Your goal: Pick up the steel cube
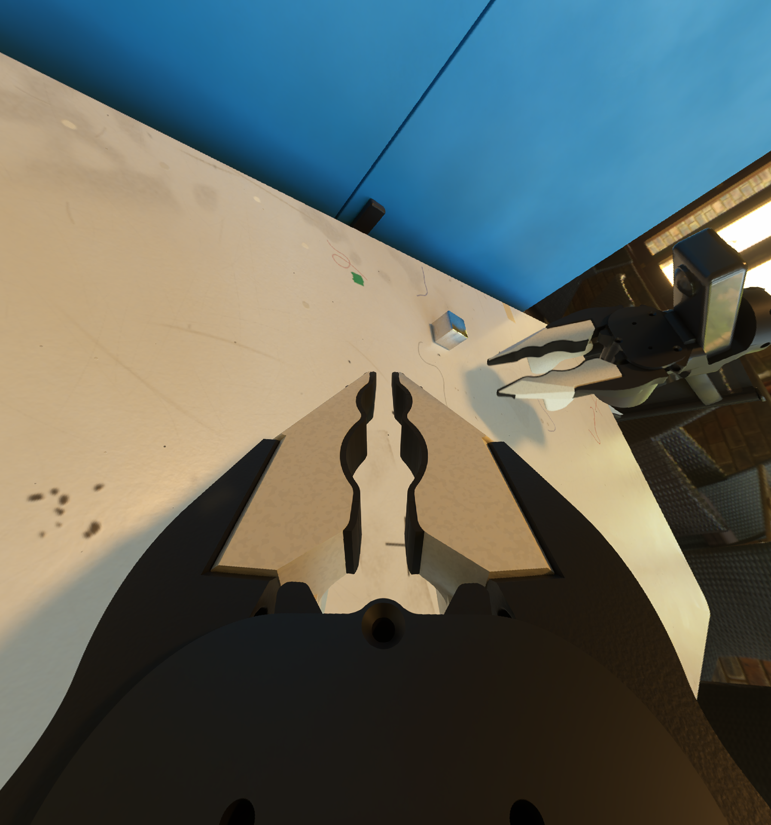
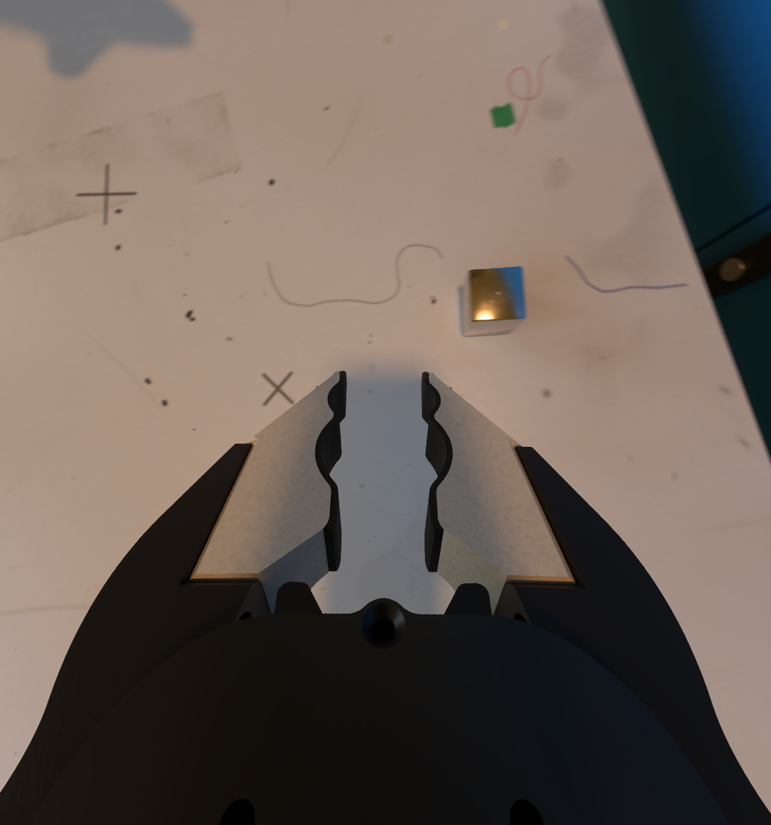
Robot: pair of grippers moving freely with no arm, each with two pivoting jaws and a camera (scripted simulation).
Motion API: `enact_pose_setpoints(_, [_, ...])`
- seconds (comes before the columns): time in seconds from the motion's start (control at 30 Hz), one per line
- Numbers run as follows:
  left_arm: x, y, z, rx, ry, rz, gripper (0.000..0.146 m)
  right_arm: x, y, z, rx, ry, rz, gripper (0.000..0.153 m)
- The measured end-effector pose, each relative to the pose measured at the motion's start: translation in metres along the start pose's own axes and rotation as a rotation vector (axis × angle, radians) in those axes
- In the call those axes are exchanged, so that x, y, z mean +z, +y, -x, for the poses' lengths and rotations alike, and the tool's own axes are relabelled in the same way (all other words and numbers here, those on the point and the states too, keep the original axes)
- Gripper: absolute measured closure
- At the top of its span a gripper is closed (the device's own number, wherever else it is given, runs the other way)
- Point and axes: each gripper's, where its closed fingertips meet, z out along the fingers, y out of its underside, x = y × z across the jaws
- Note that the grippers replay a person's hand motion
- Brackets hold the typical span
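Steel cube (image 2: 493,300) sits right of centre on the table (image 2: 196,290), beyond your empty, part-open right gripper (image 2: 383,379). Likely heavy and slick (mirror faces), so pinch two opposite flat sides; left gripper (image 1: 383,377) is nearly closed, empty.

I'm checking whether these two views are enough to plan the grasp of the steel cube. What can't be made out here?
- Steel cube: its underside and far faces are turned away in both wrist views.
- Left gripper: absent from the right wrist view, beyond its edges.
- Right gripper: height above the table unclear; its own body covers the surface beneath.
- Table's near edge: hidden by each gripper's body.
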Motion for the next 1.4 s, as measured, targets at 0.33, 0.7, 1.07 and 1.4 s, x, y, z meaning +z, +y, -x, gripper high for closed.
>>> enact_pose_setpoints(0.33, [0.001,-0.001,0.0,-0.008,0.014,-0.003,0.139,-0.01,0.004,-0.034,0.018,0.116,-0.036,0.118])
enact_pose_setpoints(0.7, [0.003,-0.002,0.0,-0.01,0.019,-0.007,0.139,0.008,-0.016,-0.05,-0.082,0.185,-0.068,0.111])
enact_pose_setpoints(1.07, [0.005,-0.002,-0.005,-0.009,0.039,-0.01,0.138,0.038,-0.023,-0.054,-0.105,0.047,0.007,0.119])
enact_pose_setpoints(1.4, [0.002,-0.006,-0.012,-0.001,0.085,-0.014,0.138,0.031,-0.015,-0.042,-0.091,-0.007,-0.008,0.125])
